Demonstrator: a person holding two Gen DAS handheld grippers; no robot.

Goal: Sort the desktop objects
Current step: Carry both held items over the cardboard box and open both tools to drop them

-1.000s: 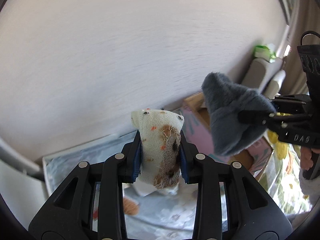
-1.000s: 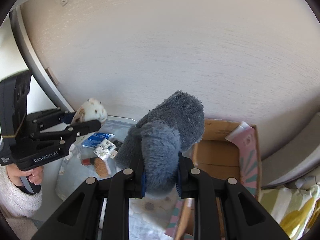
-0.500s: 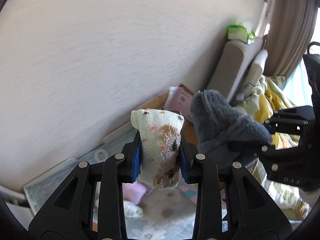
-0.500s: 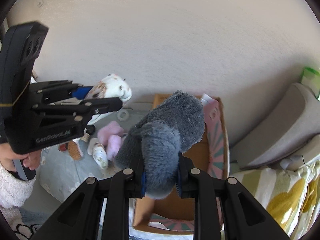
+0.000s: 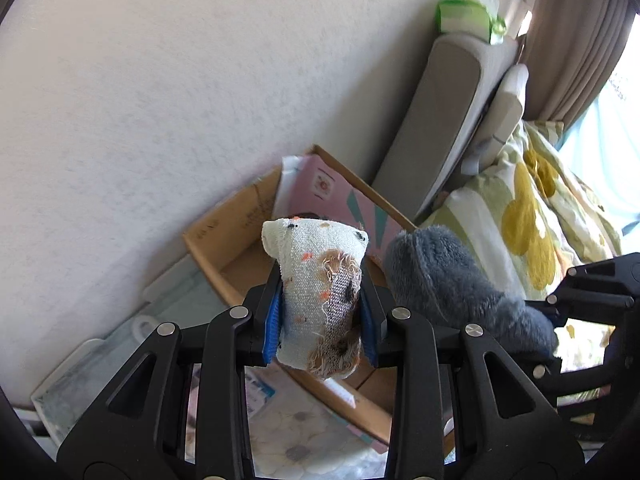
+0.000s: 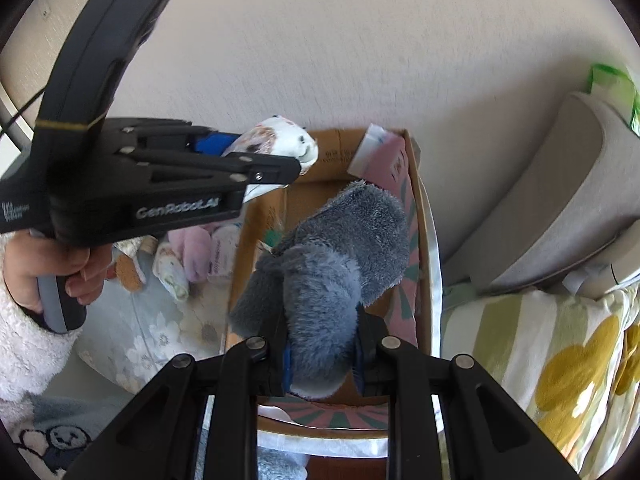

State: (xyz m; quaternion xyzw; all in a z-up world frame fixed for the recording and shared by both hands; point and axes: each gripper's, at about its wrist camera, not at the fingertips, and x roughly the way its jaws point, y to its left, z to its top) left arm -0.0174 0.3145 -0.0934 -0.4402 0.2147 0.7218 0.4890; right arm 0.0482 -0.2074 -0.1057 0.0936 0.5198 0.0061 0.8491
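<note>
Above the cardboard box (image 6: 328,192) by the wall: two soft things, held up in the air, side by side

- Left gripper (image 5: 320,320): jaws squeezed tight on a white sock (image 5: 320,292) with orange dots and a brown patch, poking up between the blue pads
- Right gripper (image 6: 322,354): jaws squeezed tight on a fuzzy grey sock (image 6: 332,268), big and floppy, flopped over the front
- Both socks high over the open box, not in it yet, close together but maybe not touching
- More little clothes, pink and white (image 6: 192,252), down on the flowery cloth (image 6: 160,332) just beside the box
- A person's hand (image 6: 52,268) in a fluffy white sleeve around the left handle

What could go wrong:
- Letting go too soon or too far to the side: sock on the box edge or out on the cloth, not inside
- Fuzzy grey sock sticking to the pads after the jaws open, because of the fluff
- The two grippers bumping, being so near each other
- Loose brown threads on the white sock catching on a pad
</note>
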